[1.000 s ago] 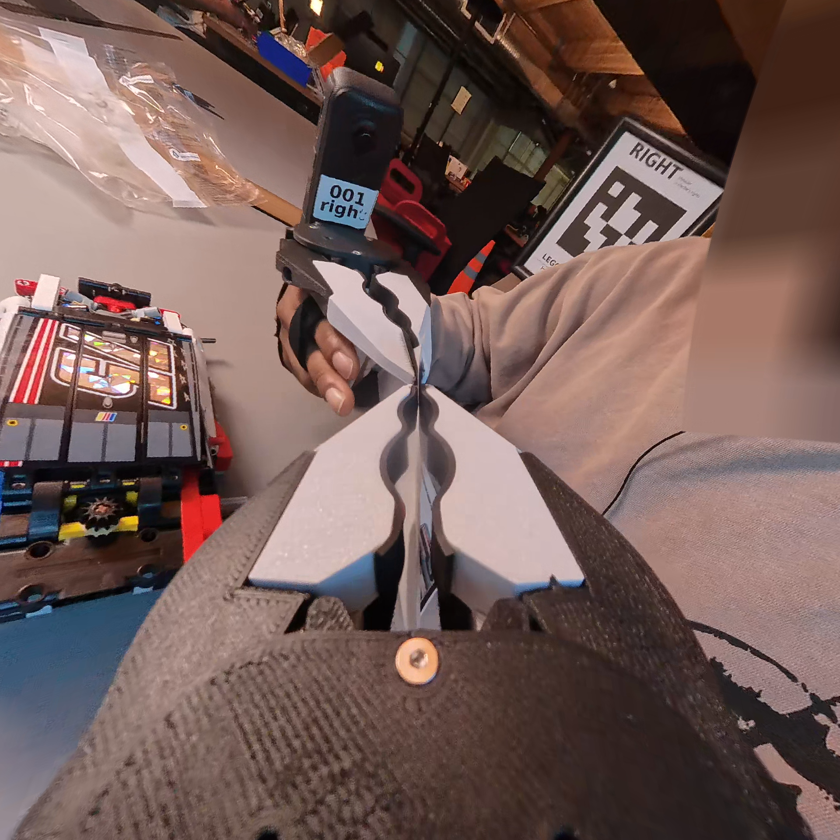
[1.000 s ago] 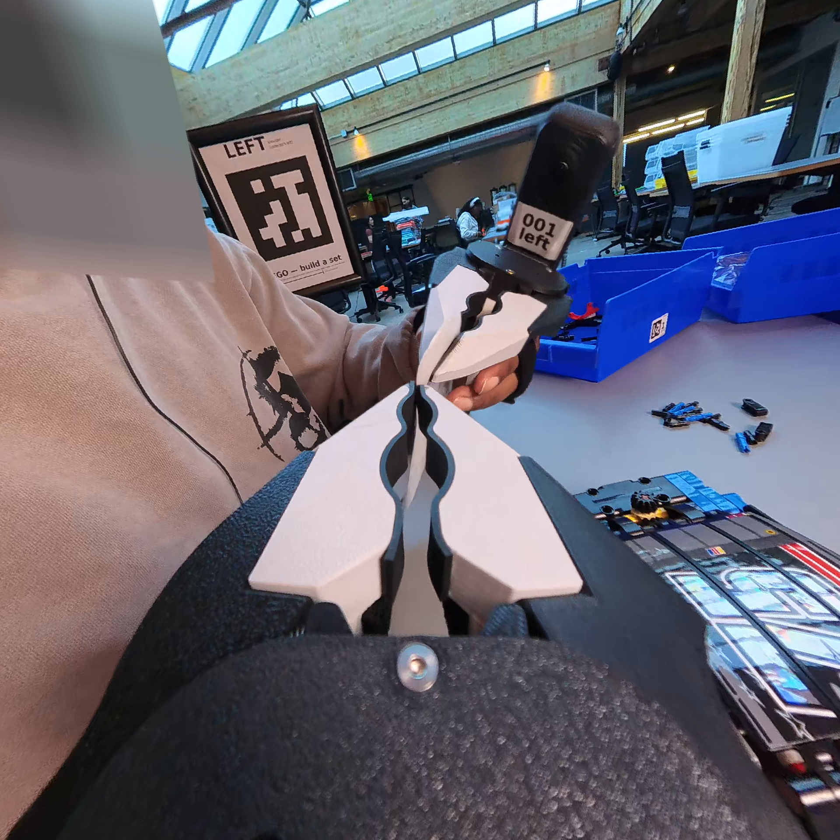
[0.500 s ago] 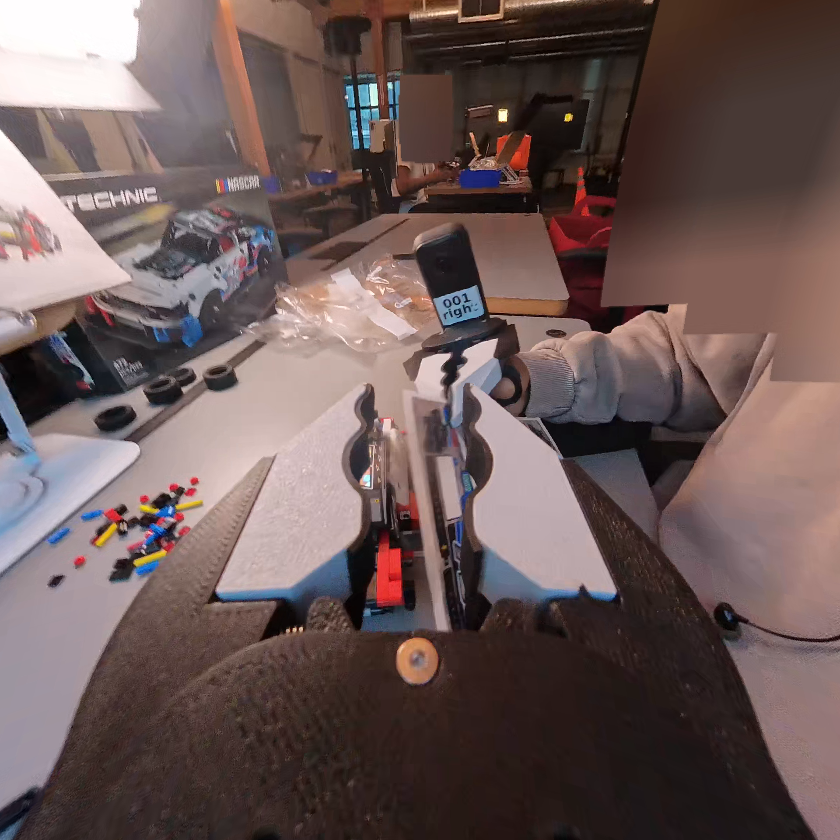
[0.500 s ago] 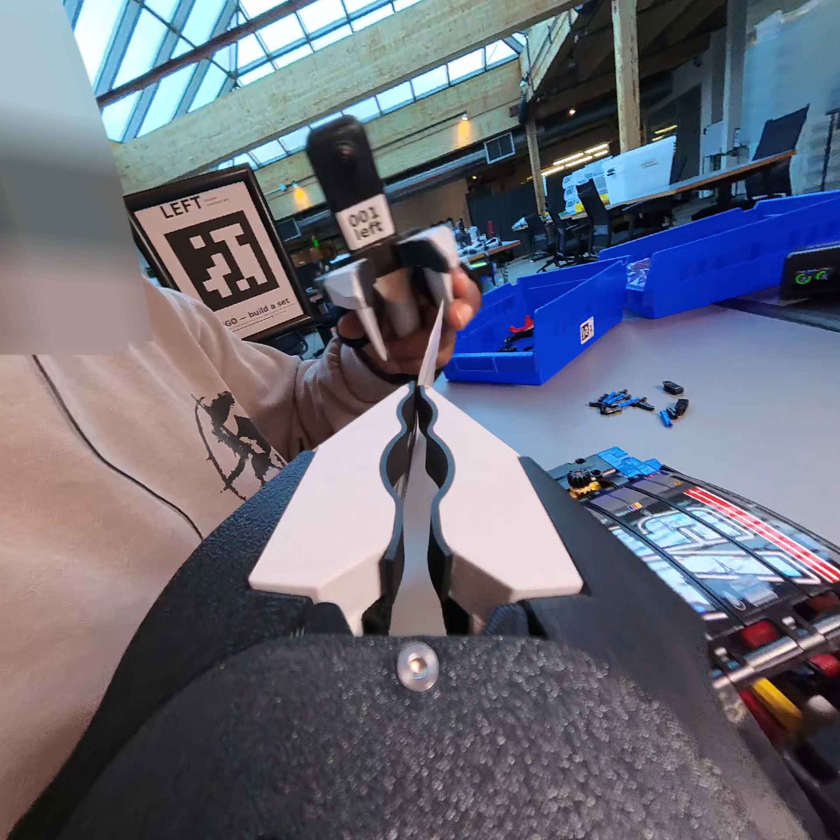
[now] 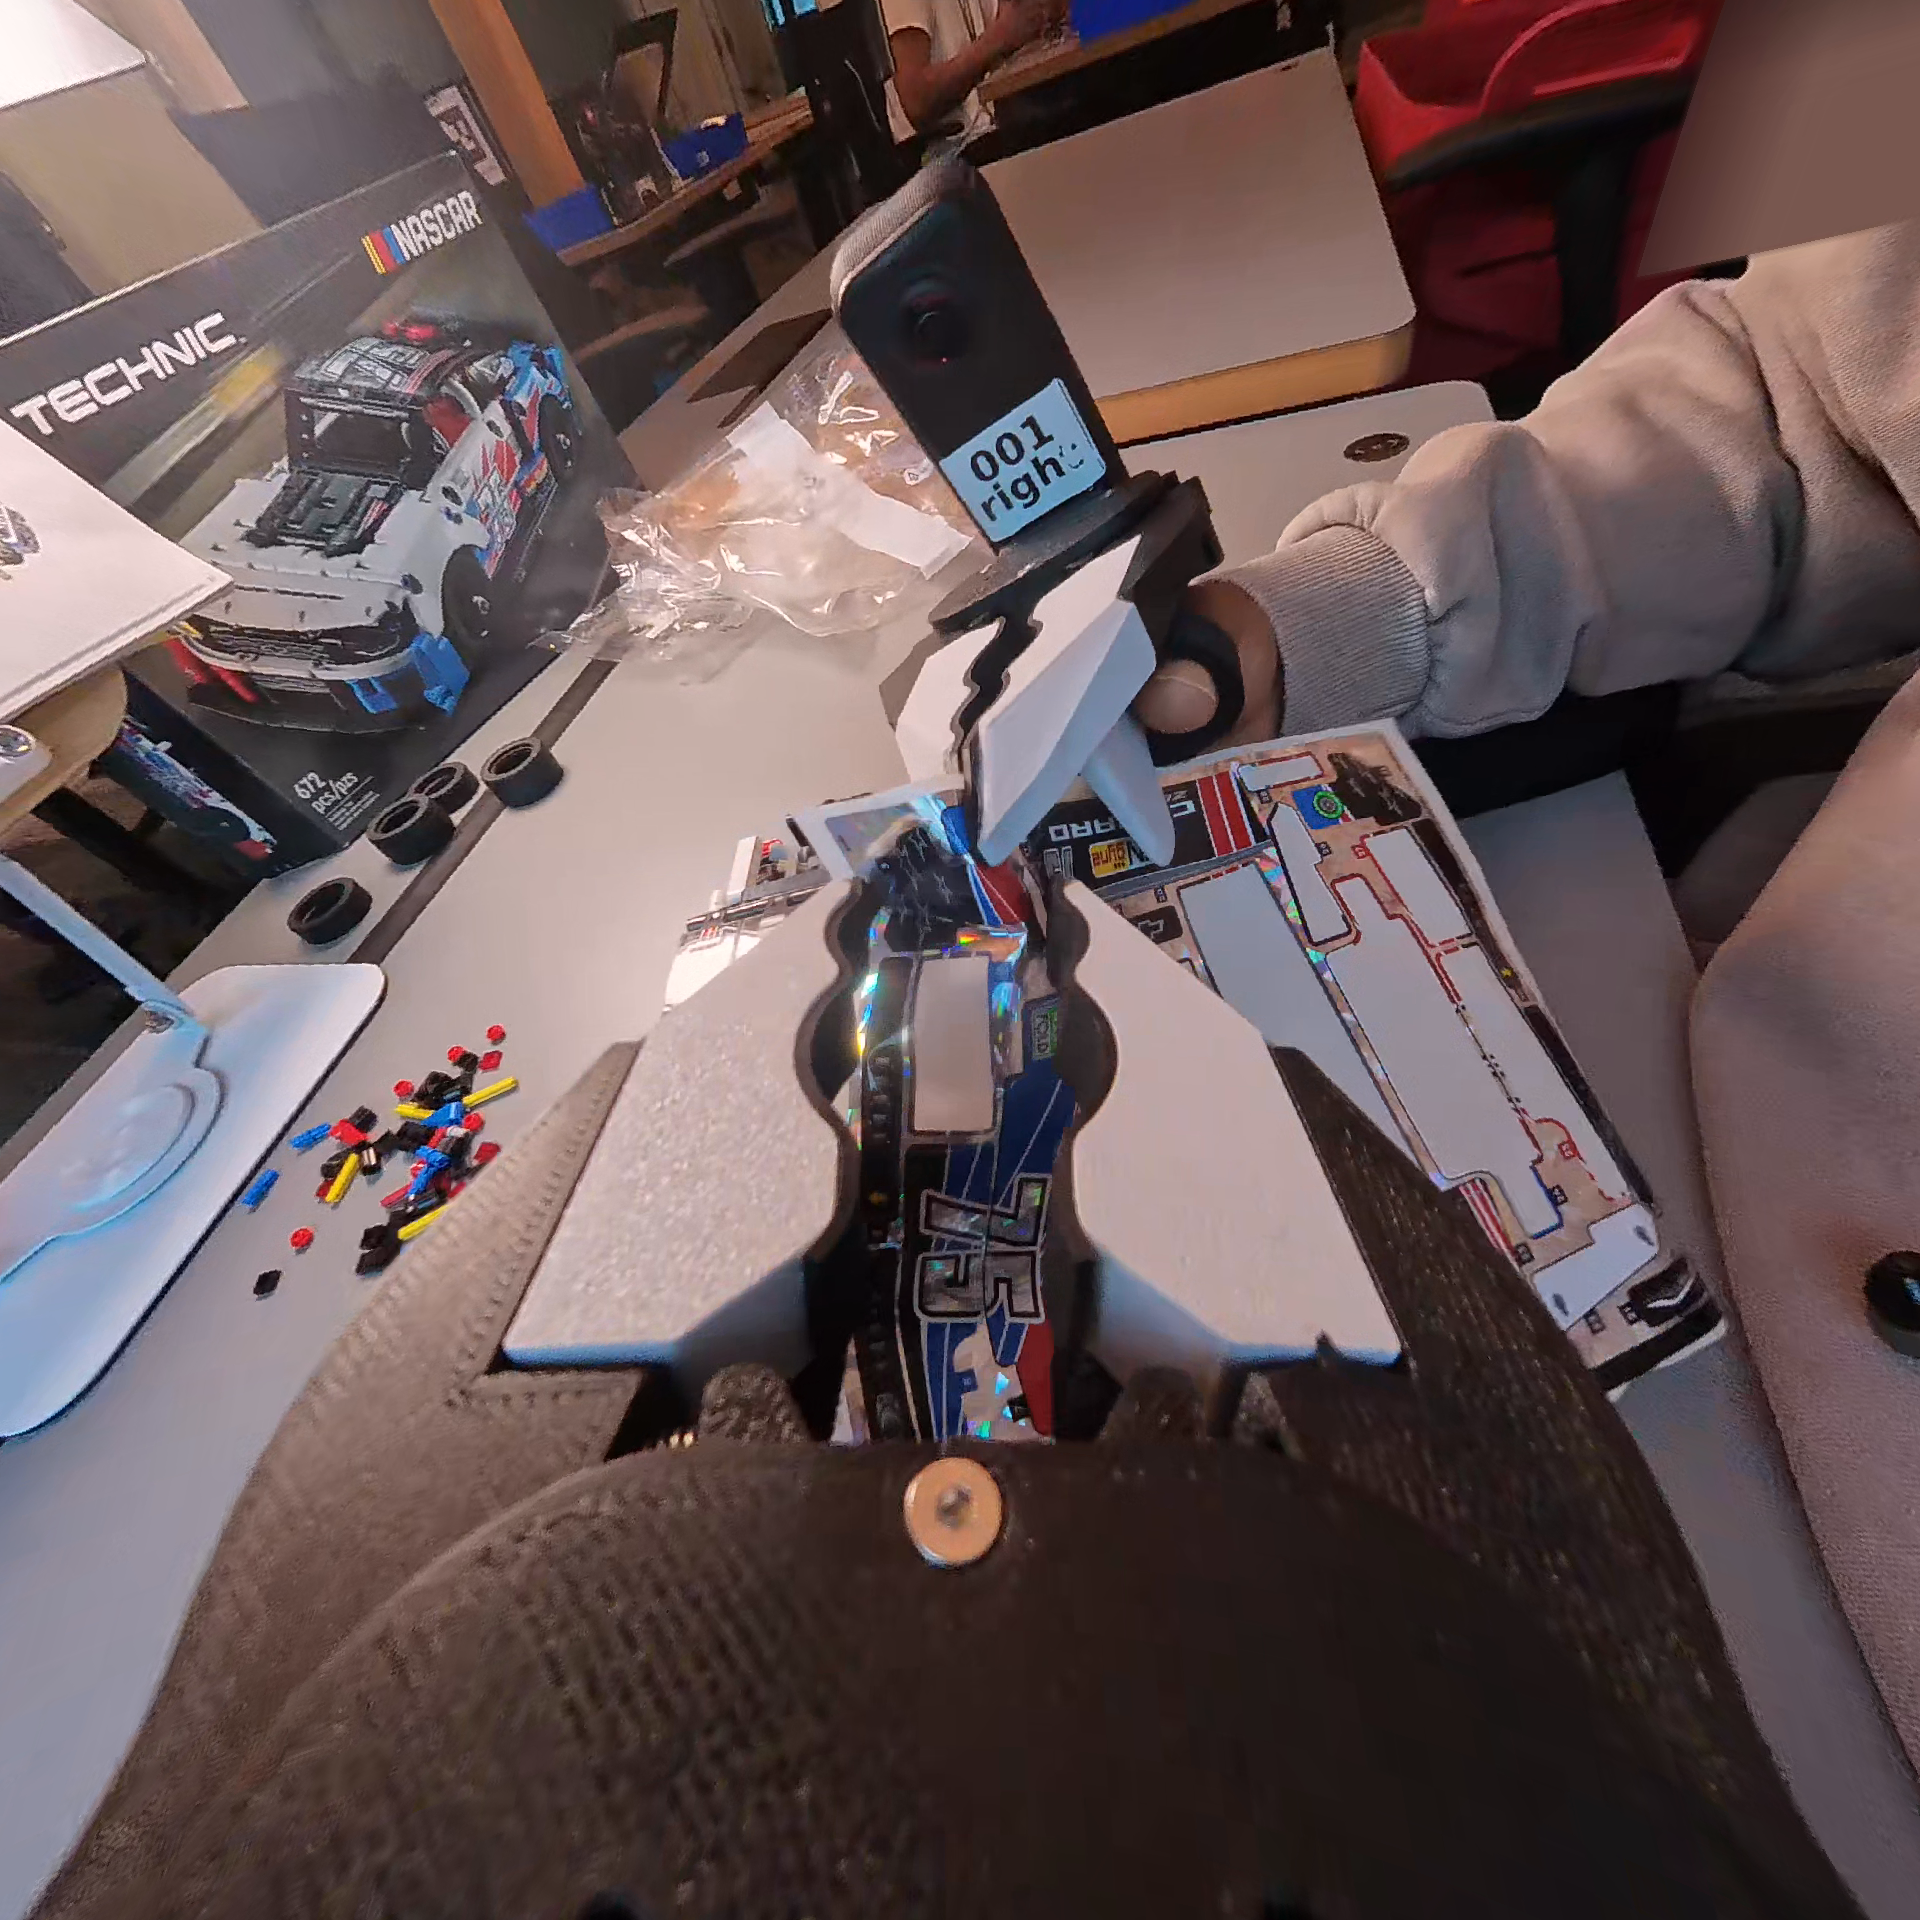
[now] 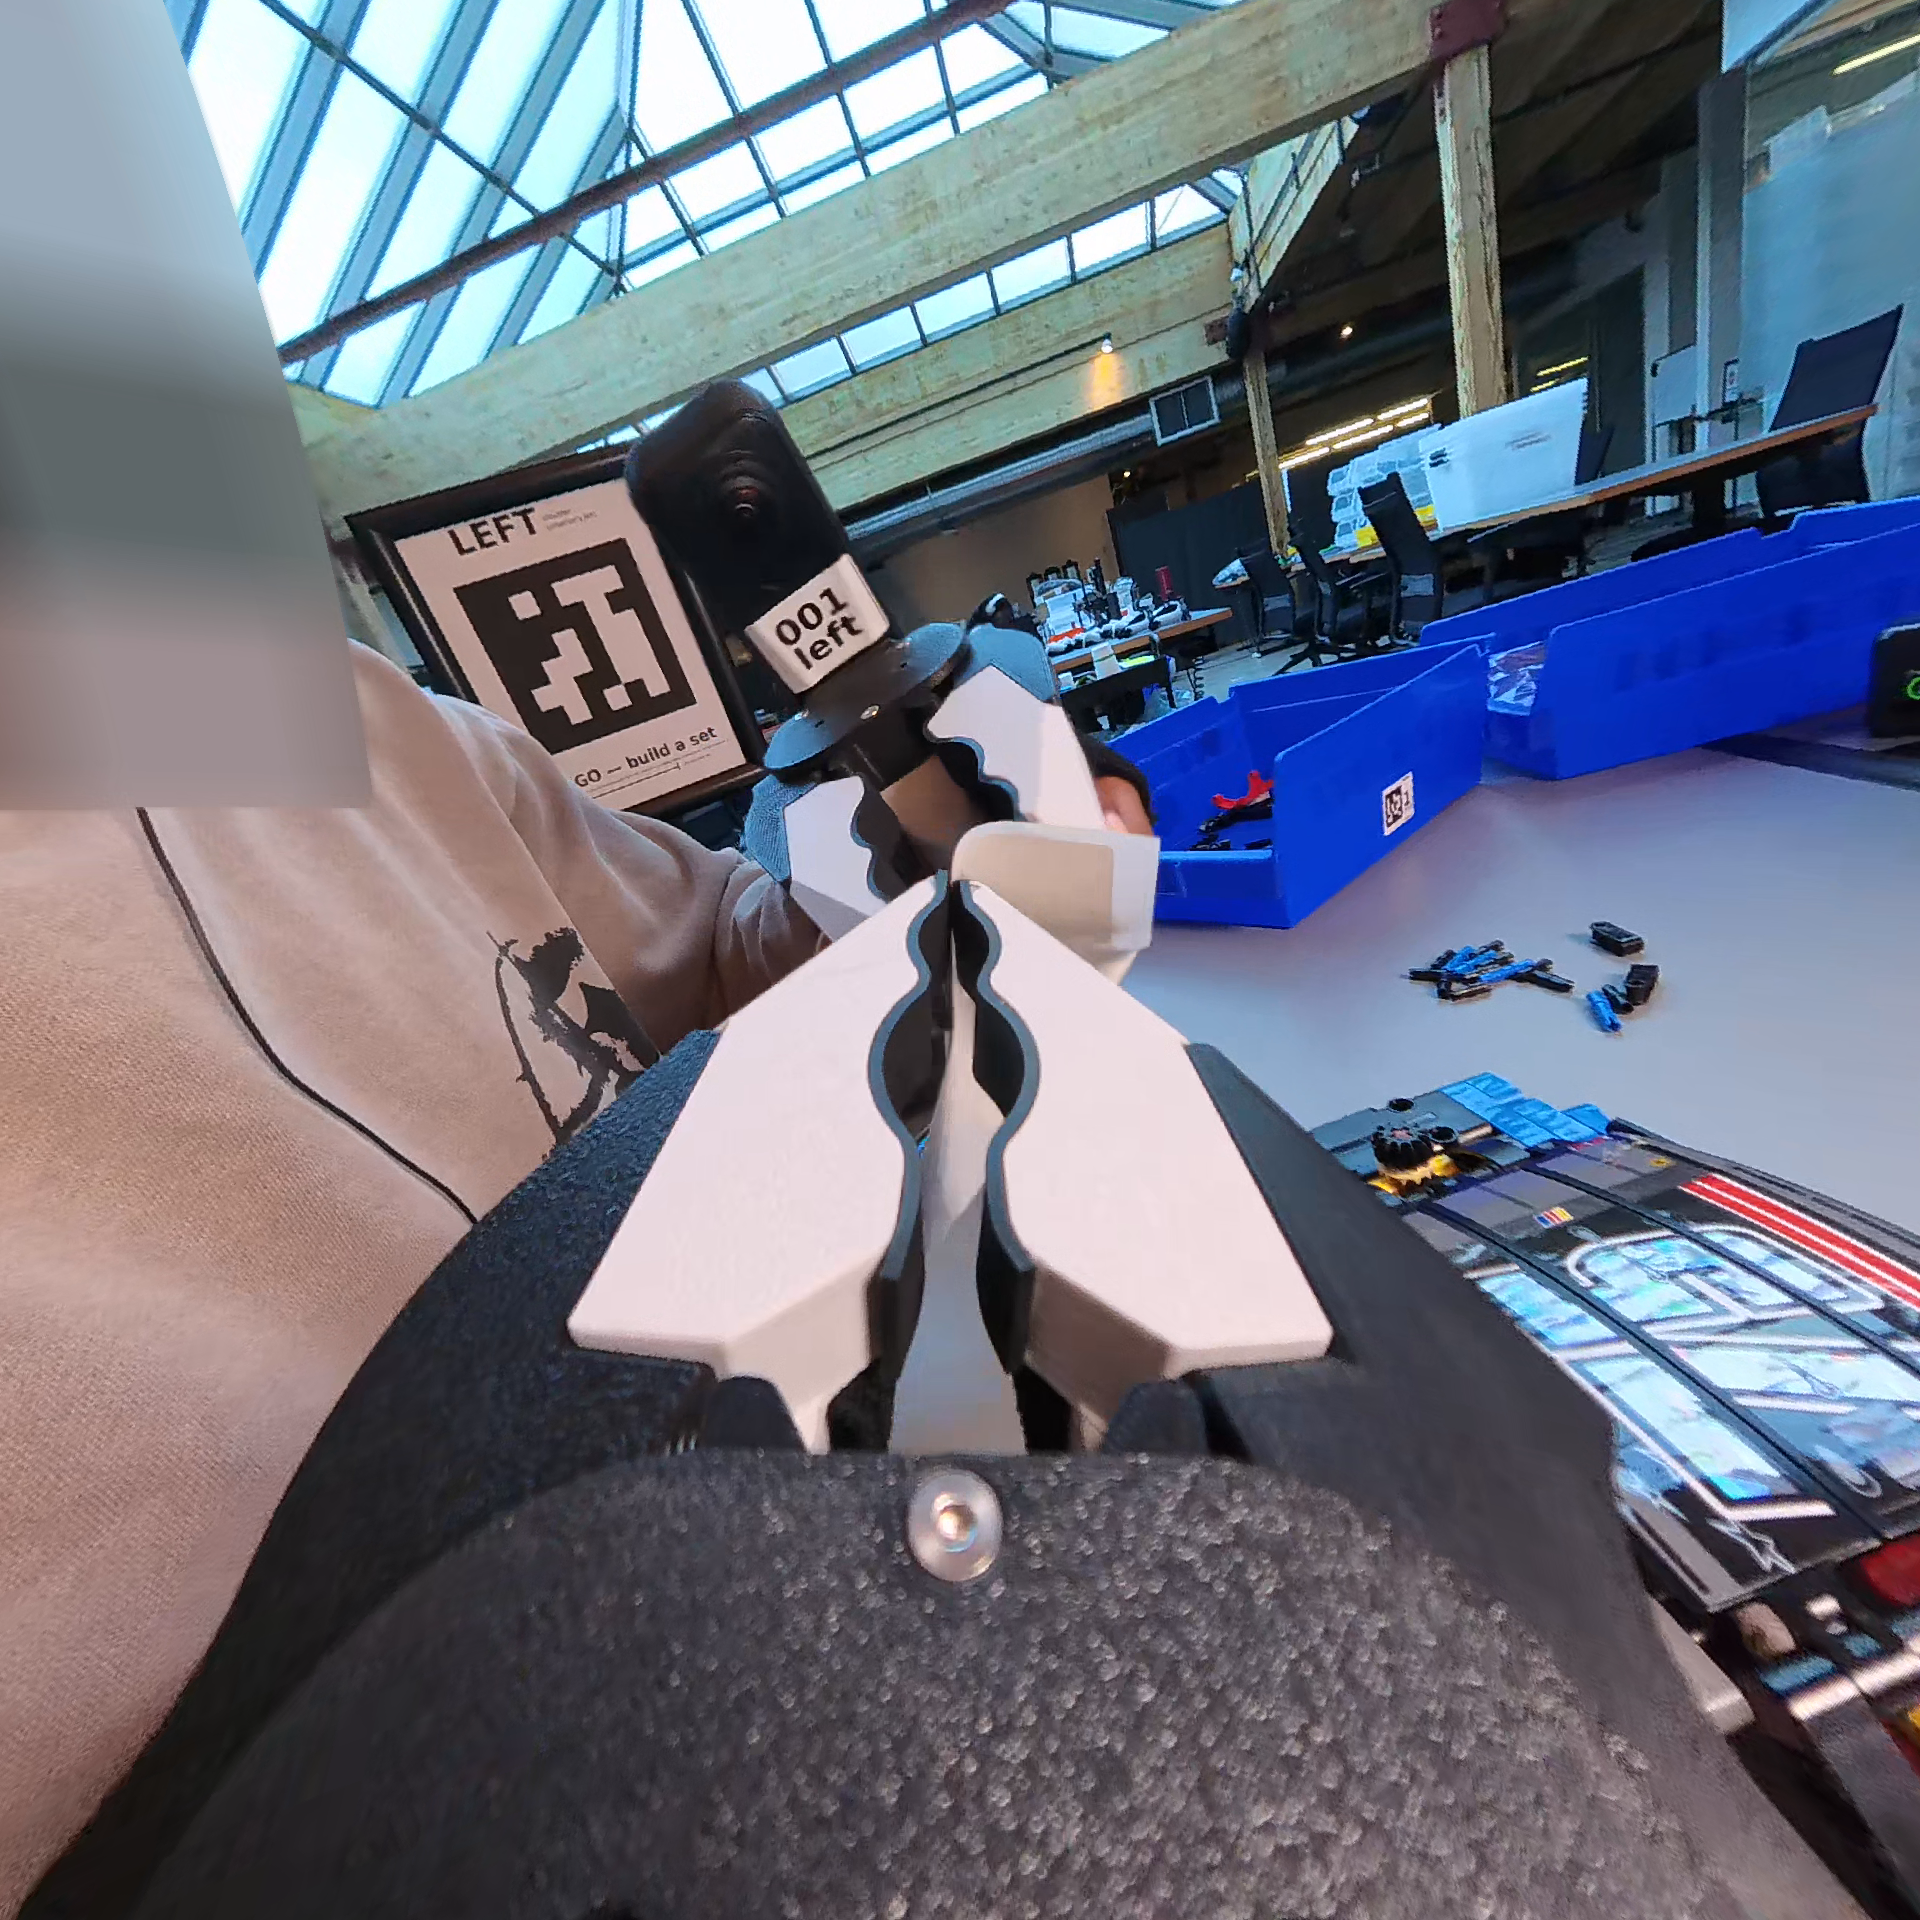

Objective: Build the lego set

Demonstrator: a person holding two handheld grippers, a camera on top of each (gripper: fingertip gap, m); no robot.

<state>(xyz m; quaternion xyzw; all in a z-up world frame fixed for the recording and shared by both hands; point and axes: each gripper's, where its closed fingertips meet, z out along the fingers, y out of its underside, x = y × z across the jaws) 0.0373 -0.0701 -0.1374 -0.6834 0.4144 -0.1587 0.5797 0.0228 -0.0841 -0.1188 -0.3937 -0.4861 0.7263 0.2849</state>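
Observation:
The sticker sheet point(image 5: 1382, 997), shiny with red, blue and white shapes, hangs over the grey table. My right gripper point(image 6: 951, 883) is shut on one edge of it; the sheet's white back point(image 6: 1049, 883) sticks out past the tips. In the left wrist view the right gripper point(image 5: 982, 836) pinches the sheet's far edge. My left gripper point(image 5: 956, 894) is open, its fingers on either side of the sheet with a wide gap. It also shows open in the right wrist view point(image 6: 914, 821). The partly built black Lego car point(image 6: 1662, 1299) sits at the right.
The Lego set box point(image 5: 312, 416) stands at the back left, with loose black tyres point(image 5: 447, 800) before it. Small coloured pieces point(image 5: 405, 1132) lie by a white stand base point(image 5: 156, 1143). Empty plastic bags point(image 5: 790, 520) lie behind. Blue bins point(image 6: 1351, 779) and blue-black pins point(image 6: 1507, 977) are farther off. My left and right fingertips are right by each other.
My left gripper has opened and let go of the sheet, and has swung to look out over the table. My right gripper stays shut on the sheet.

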